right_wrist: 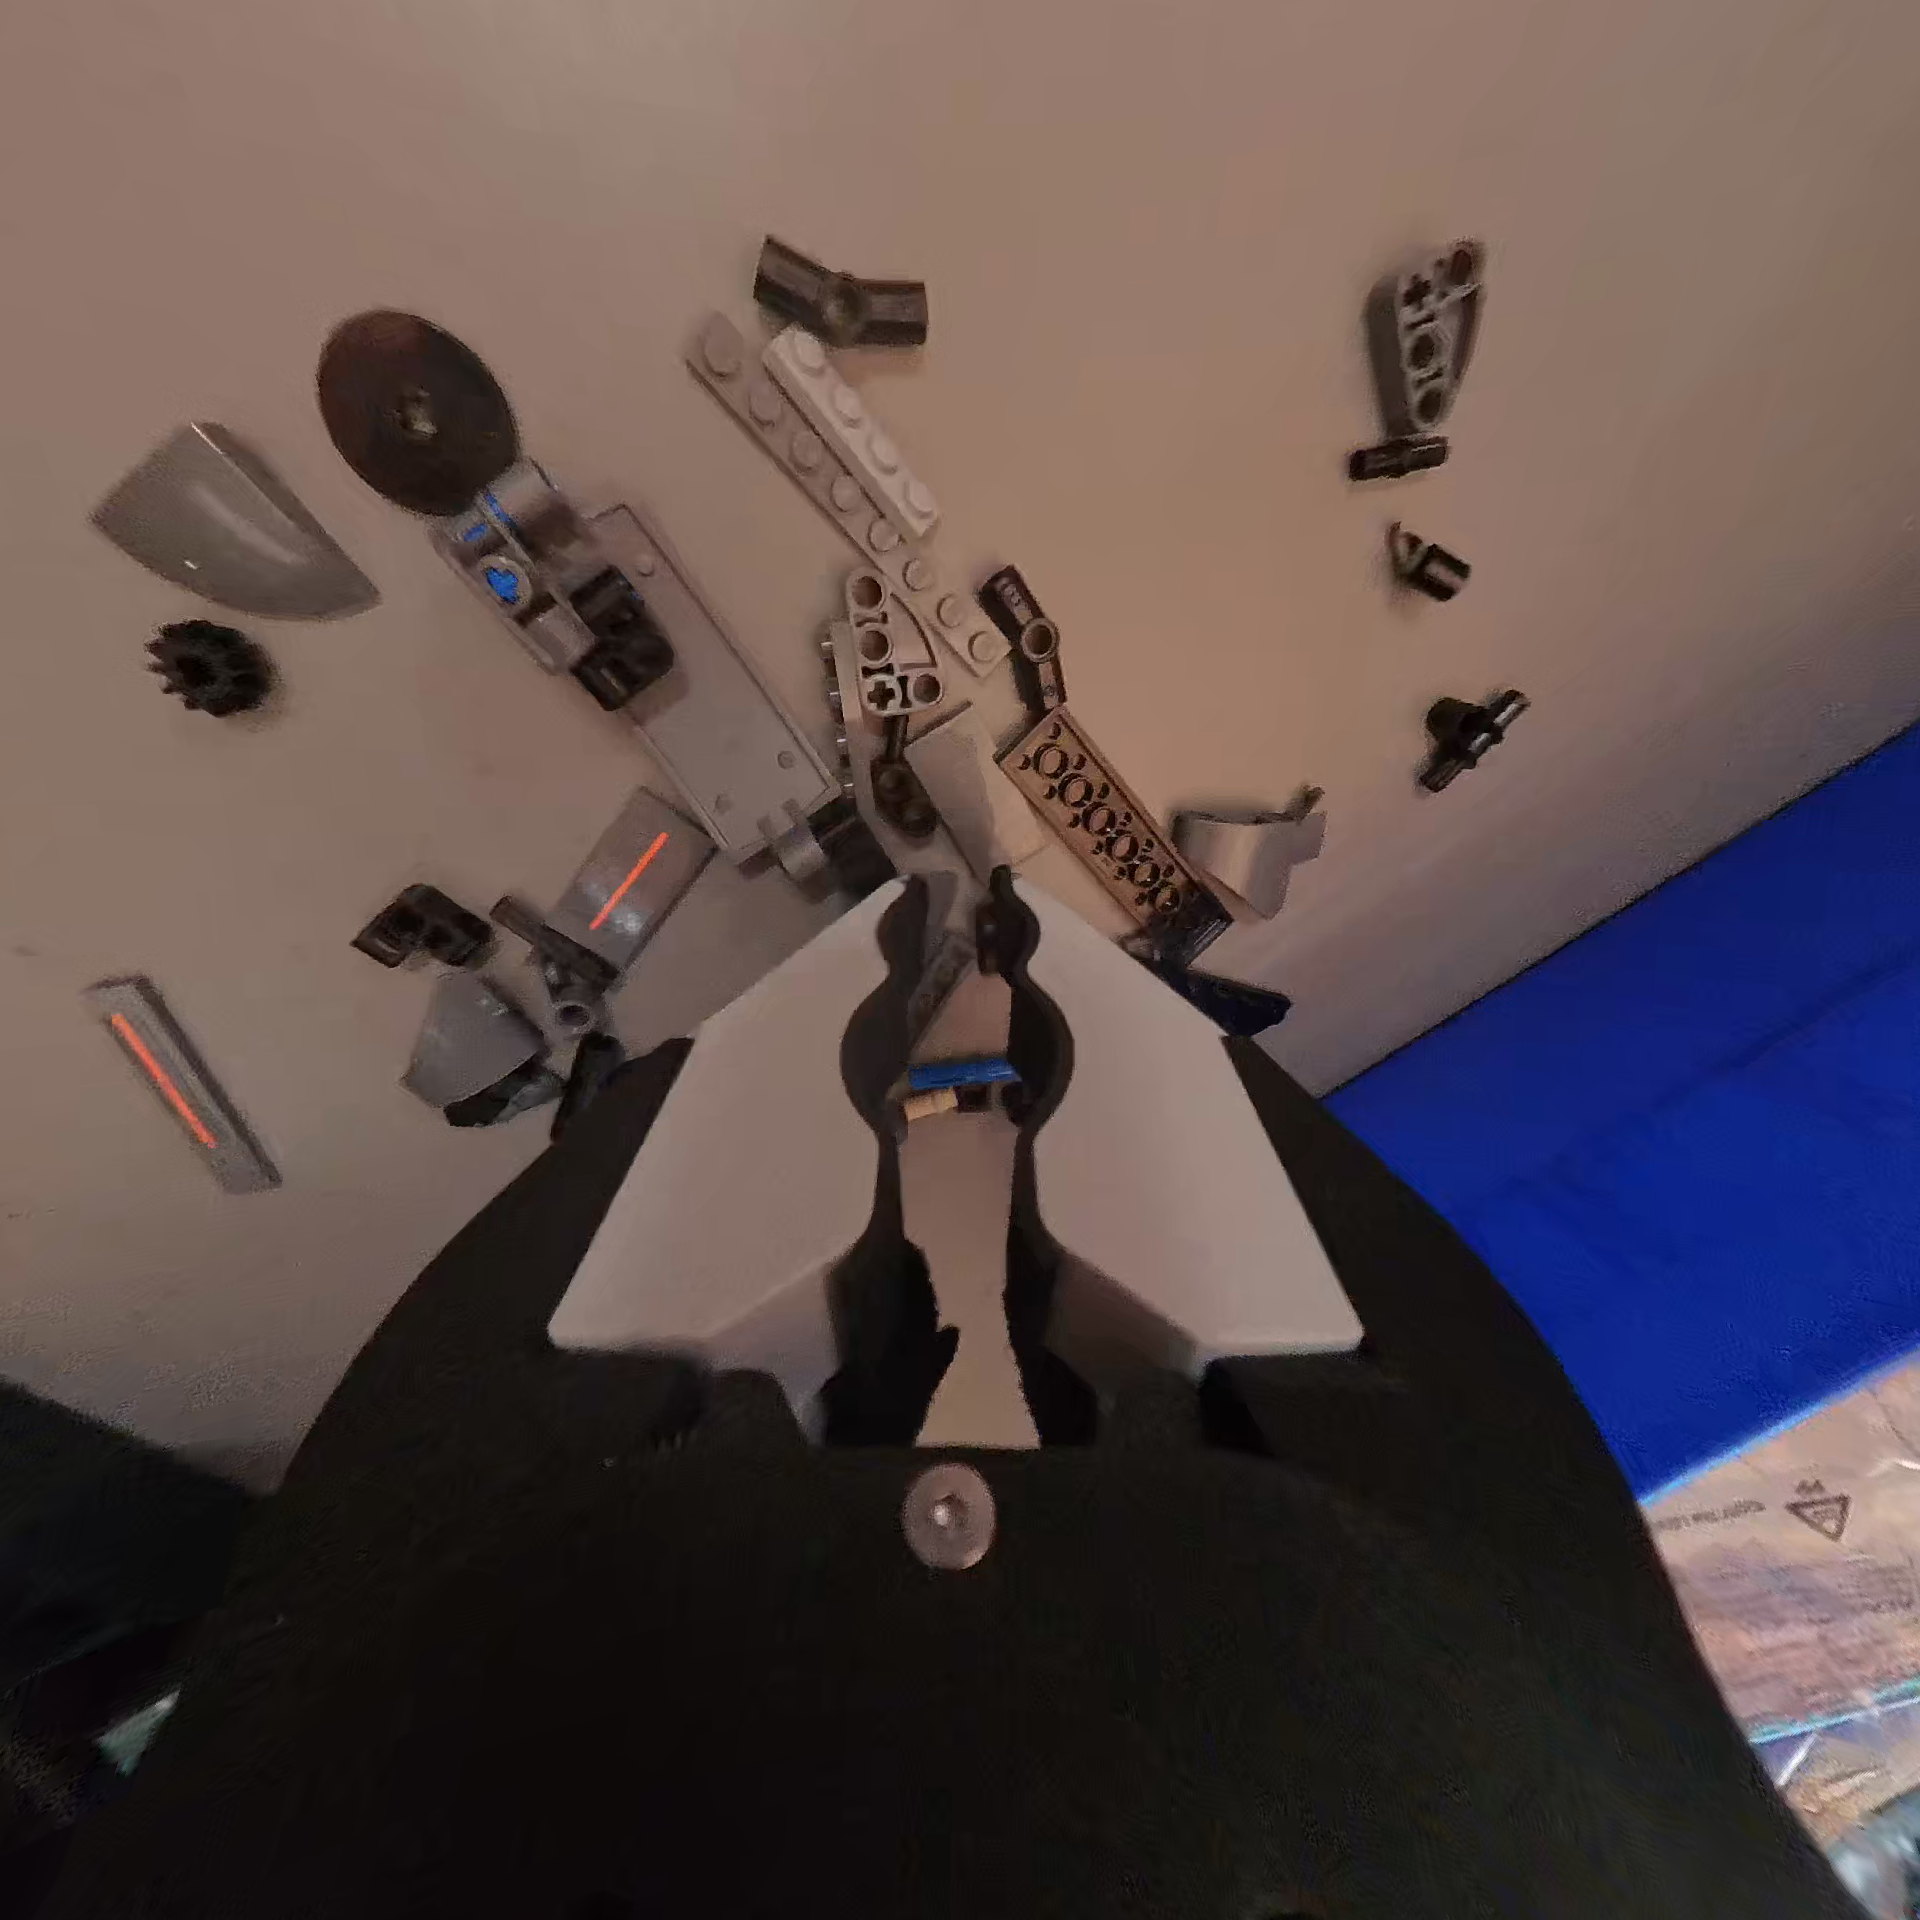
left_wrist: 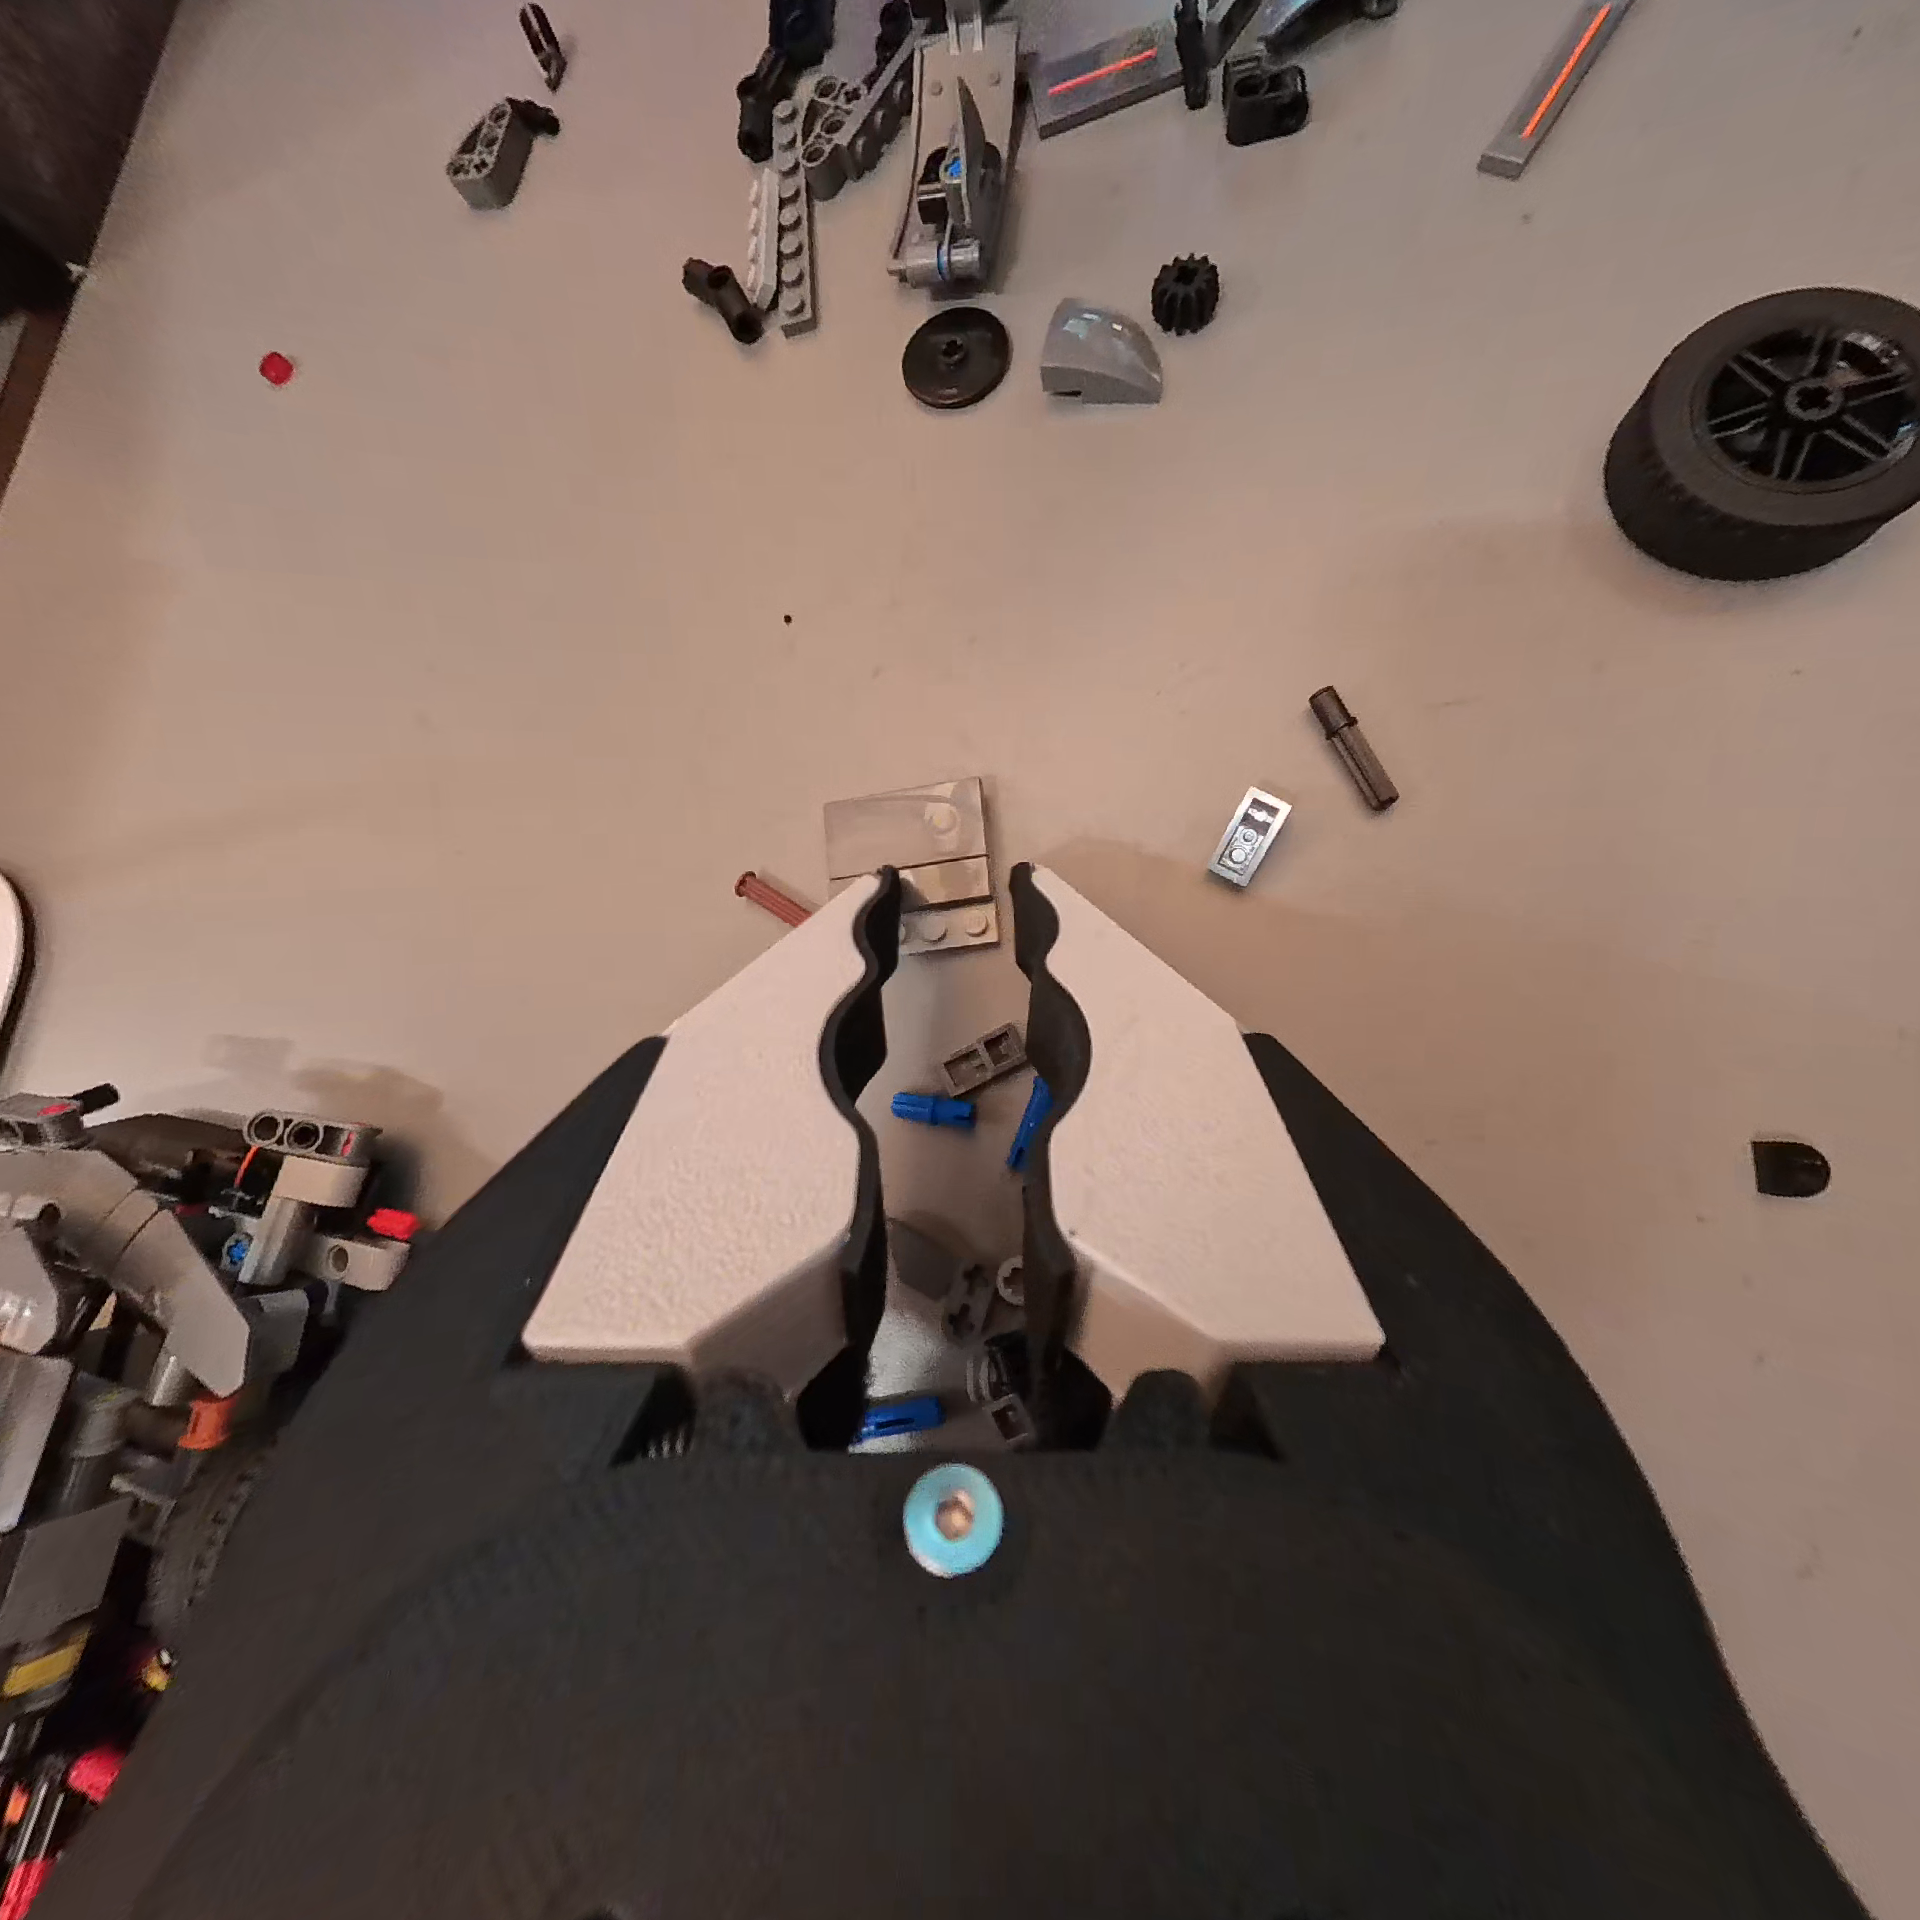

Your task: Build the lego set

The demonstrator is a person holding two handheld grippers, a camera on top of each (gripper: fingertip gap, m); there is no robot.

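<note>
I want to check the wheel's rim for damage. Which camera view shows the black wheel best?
The left wrist view: the black wheel lies on the table at the right edge, spokes facing the camera. The right wrist view does not show it at all.

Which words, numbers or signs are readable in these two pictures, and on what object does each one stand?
Printed sheet, lower right of the right wrist view: small print beside a triangle sign, too blurred to read.
Small grey tile: a printed pattern, no readable letters.
No other writing shows.
</note>
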